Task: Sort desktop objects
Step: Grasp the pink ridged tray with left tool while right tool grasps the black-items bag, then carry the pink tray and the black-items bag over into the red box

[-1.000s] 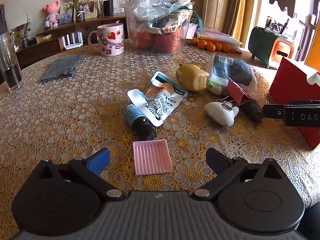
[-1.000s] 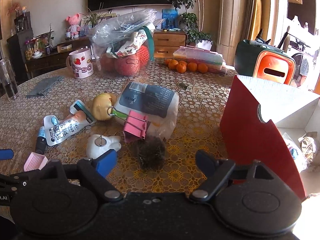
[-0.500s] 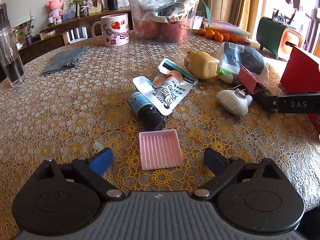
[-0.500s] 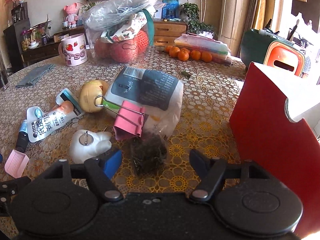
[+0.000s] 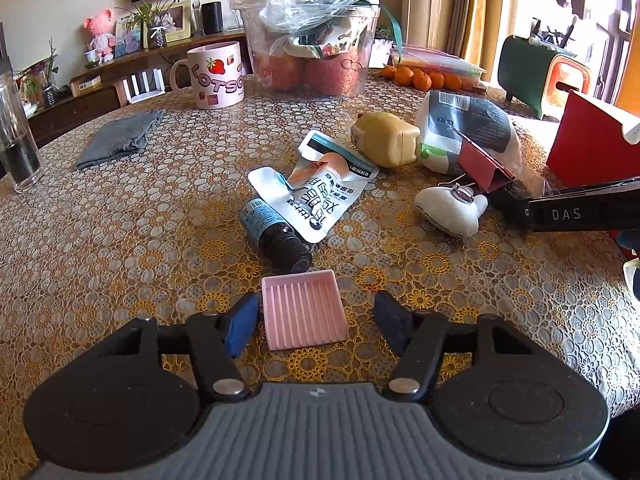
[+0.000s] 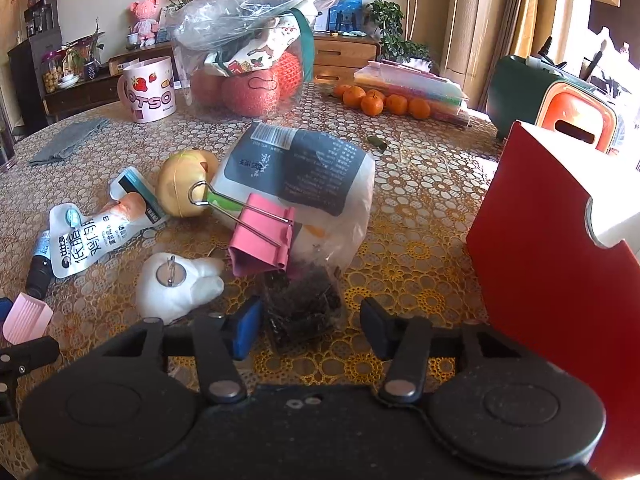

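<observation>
Left wrist: pink tray [image 5: 303, 312] between claw [image 5: 316, 325] pads

Left gripper [image 5: 313, 325]: angled down toward the table, jaws closing, a pink tray between the fingers, pads not yet pressing on it; blue left pad just beside its edge, right pad apart. Right gripper [image 6: 311, 327]: likewise angled down, jaws closing around a dark bag, left pad near it, right pad clear of it.
</observation>
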The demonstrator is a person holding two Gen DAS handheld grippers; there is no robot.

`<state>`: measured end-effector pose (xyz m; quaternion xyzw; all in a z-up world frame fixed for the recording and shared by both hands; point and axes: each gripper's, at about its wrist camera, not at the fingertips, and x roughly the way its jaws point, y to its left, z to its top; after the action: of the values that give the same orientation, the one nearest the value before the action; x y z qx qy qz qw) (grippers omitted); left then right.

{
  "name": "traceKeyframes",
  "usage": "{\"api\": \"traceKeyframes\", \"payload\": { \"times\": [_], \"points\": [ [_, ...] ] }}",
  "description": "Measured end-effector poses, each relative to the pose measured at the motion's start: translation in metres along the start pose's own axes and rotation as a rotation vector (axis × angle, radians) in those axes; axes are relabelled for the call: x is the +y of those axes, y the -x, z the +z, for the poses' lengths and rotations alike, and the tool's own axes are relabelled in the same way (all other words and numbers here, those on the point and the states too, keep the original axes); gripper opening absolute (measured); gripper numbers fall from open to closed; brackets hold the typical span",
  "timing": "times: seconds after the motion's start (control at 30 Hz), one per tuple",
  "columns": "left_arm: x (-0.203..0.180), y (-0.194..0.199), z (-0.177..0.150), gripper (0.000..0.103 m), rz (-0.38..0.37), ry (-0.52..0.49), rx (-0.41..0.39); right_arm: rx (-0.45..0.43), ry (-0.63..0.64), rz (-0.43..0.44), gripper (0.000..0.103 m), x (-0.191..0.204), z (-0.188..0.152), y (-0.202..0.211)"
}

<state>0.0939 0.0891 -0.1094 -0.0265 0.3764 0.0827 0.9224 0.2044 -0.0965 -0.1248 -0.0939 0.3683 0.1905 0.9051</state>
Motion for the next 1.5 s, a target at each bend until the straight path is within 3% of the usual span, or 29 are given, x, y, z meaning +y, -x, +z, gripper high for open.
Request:
{"api": "traceKeyframes", "payload": {
  "times": [0.07,0.2,0.37,0.9,1.5],
  "points": [
    [-0.002,0.001,0.000,0.054,-0.003,-0.004,-0.003,0.004,0.007,0.004,0.042,0.001,0.000,0.000],
    [-0.004,0.003,-0.001,0.042,-0.011,-0.018,-0.006,0.000,0.008,0.001,0.041,0.002,0.000,0.000],
    [-0.005,0.004,0.000,0.042,-0.011,-0.017,-0.005,-0.005,-0.009,0.006,0.035,0.000,0.000,0.004],
    [-0.011,0.010,-0.002,0.041,-0.024,-0.013,0.018,0.009,-0.092,0.016,0.033,-0.015,-0.027,0.043],
    [-0.059,0.050,0.009,0.041,-0.141,-0.089,-0.016,-0.041,-0.165,0.070,0.032,-0.034,-0.049,0.109]
  ]
}}
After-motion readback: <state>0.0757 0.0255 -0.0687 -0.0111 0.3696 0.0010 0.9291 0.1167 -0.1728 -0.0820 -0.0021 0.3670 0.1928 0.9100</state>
